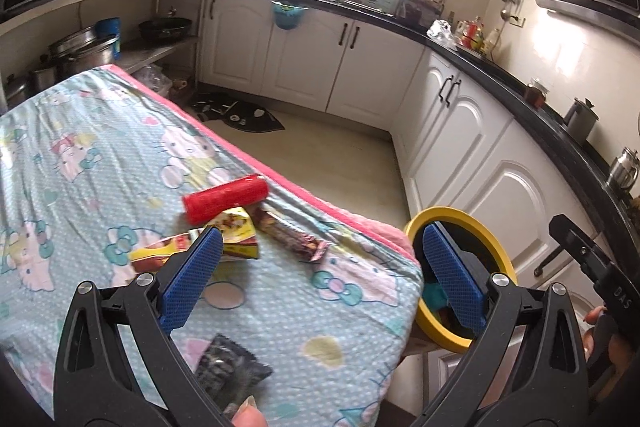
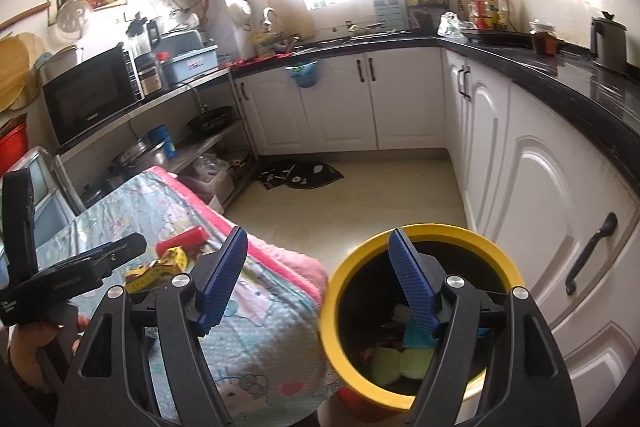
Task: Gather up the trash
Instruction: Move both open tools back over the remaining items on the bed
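Observation:
A table under a cartoon-print cloth (image 1: 100,155) holds trash: a red tube (image 1: 226,198), a yellow wrapper (image 1: 236,231), a brown snack bar wrapper (image 1: 292,235) and a dark wrapper (image 1: 230,367) near the front. My left gripper (image 1: 320,259) is open and empty above the cloth's right corner. A yellow-rimmed bin (image 2: 420,311) stands beside the table and holds some trash (image 2: 396,359). My right gripper (image 2: 320,259) is open and empty, its right finger over the bin. The bin also shows in the left wrist view (image 1: 460,223).
White cabinets (image 2: 540,187) under a black counter (image 2: 560,75) run along the right and back. A metal shelf with a microwave (image 2: 92,95) and pots stands left. A dark mat (image 2: 300,177) lies on the floor.

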### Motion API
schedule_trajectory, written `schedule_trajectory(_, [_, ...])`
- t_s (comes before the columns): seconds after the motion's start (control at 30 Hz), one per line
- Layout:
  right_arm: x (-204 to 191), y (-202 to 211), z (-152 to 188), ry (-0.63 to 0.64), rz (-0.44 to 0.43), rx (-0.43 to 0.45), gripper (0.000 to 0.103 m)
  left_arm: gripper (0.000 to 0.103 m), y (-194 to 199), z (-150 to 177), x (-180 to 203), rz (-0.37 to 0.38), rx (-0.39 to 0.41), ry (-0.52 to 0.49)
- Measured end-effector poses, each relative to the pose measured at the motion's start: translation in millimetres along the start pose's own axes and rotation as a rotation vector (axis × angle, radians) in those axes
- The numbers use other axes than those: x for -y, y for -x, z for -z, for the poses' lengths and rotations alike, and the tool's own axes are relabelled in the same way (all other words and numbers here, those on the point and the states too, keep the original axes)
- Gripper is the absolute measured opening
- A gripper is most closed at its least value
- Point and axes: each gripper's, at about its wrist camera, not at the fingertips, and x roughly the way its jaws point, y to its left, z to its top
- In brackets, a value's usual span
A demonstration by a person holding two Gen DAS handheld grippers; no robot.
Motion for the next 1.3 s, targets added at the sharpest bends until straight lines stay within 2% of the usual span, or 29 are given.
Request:
schedule_trajectory(0.43, [-46, -9, -1, 0.080, -0.093, -0.031, 0.071, 0.092, 12, 2, -44, -0.059, 0.009, 0.044])
schedule_trajectory(0.67, [-69, -25, 2, 0.130, -0.161, -0.086, 0.071, 0.092, 14, 5, -68, -0.106, -0.009, 0.055])
schedule_trajectory(0.97, [-83, -49, 6, 0.156, -0.191, -0.141, 0.071, 0.092, 8, 16, -95, -0.167, -0.057, 0.034])
schedule_trajectory(1.3, [-96, -88, 15, 0.203, -0.210, -0.215, 0.071, 0.092, -12, 22, -110, -0.178, -0.106, -0.041])
